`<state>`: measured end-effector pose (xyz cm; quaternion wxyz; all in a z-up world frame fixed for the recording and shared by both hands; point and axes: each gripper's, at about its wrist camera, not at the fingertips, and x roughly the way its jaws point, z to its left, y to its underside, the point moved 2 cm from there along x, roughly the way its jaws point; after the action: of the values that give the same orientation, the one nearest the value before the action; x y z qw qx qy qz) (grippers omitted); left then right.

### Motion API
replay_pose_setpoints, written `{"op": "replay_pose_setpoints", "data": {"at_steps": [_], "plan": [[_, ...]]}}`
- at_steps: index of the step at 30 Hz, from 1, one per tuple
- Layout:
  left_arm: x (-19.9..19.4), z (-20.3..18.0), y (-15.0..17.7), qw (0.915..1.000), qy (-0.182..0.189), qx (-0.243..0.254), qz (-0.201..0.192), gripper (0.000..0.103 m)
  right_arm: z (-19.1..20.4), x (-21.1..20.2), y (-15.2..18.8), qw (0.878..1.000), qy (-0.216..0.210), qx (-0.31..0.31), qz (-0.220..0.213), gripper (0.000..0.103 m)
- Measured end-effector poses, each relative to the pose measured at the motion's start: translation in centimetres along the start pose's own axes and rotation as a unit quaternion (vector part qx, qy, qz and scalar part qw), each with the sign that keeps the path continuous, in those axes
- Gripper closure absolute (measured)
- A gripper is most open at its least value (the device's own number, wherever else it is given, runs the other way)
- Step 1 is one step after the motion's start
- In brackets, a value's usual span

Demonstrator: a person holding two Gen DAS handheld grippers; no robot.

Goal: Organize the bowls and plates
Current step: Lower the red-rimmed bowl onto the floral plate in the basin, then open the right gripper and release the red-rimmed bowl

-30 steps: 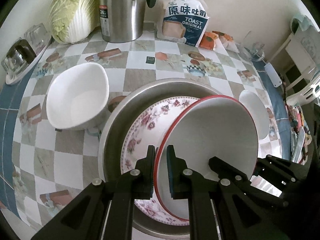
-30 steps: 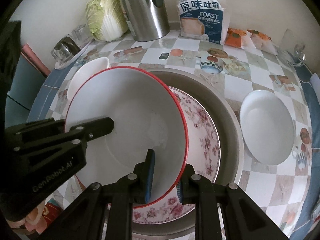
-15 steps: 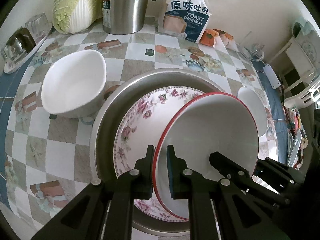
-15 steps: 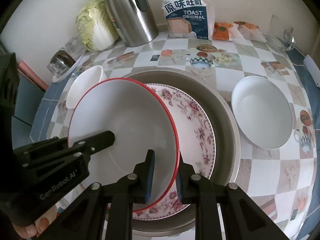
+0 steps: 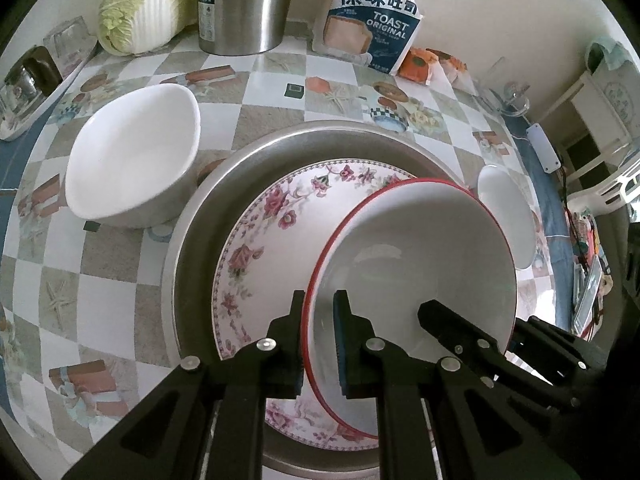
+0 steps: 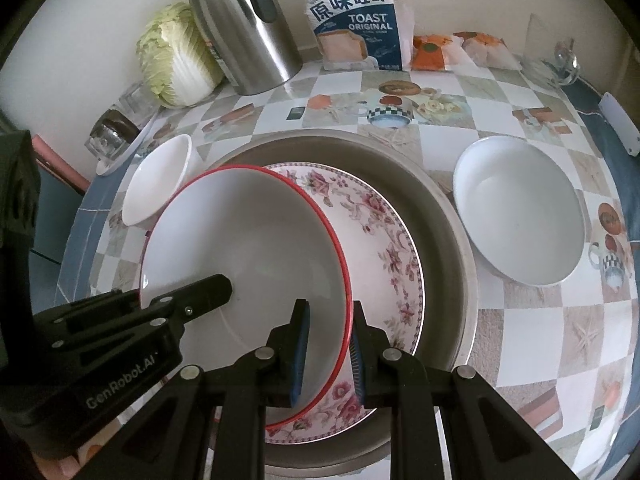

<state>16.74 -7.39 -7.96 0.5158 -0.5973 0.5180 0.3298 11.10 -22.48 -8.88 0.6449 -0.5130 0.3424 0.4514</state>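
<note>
we hold the red-rimmed bowl point(image 5: 420, 264) with both tongs, each pinched narrow on its rim: the left tongs point(image 5: 319, 344) clamp the rim at the bowl's 7 o'clock in the left view, the right tongs point(image 6: 329, 354) clamp it at the bowl's 5 o'clock in the right view. the bowl is round, so no long axis shows; its mouth faces up toward us, tilted a little. it sits over the floral plate point(image 5: 276, 216), which lies inside the steel basin point(image 5: 208, 200) on the checked worktop point(image 5: 120, 288). whether the bowl touches the plate we cannot tell.

in the left view a white bowl point(image 5: 132, 152) stands at 10 o'clock just beside the basin, and a white dish point(image 6: 520, 208) lies at 2 o'clock in the right view.

compared with a second ago, more of the floral plate shows on the left of the red-rimmed bowl in the left view, and the white bowl and the basin sit higher in that picture. the grip of both tongs is unchanged.
</note>
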Motion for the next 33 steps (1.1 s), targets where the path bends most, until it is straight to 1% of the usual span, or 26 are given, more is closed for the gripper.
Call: {"op": "replay_pose_setpoints", "data": {"at_steps": [8,14,24,33], "plan": [[0.3,0.0,-0.3,0.9999,0.013,-0.005,0.003,0.092,-0.4,-0.2,-0.2,1.000,0.001,0.011,-0.005,0.082],[0.5,0.1,-0.5,0.9998,0.016,-0.010,0.001,0.092,-0.6,-0.1,-0.3,1.000,0.000,0.017,-0.008,0.082],[0.6,0.6,-0.9,0.9993,0.028,-0.024,0.007,0.091,-0.8,0.5,-0.6,0.999,-0.003,0.032,-0.005,0.080],[0.6,1.5,-1.1,0.9990,0.026,-0.035,0.004,0.091,-0.2,1.0,-0.9,0.999,-0.003,0.032,-0.006,0.080]]}}
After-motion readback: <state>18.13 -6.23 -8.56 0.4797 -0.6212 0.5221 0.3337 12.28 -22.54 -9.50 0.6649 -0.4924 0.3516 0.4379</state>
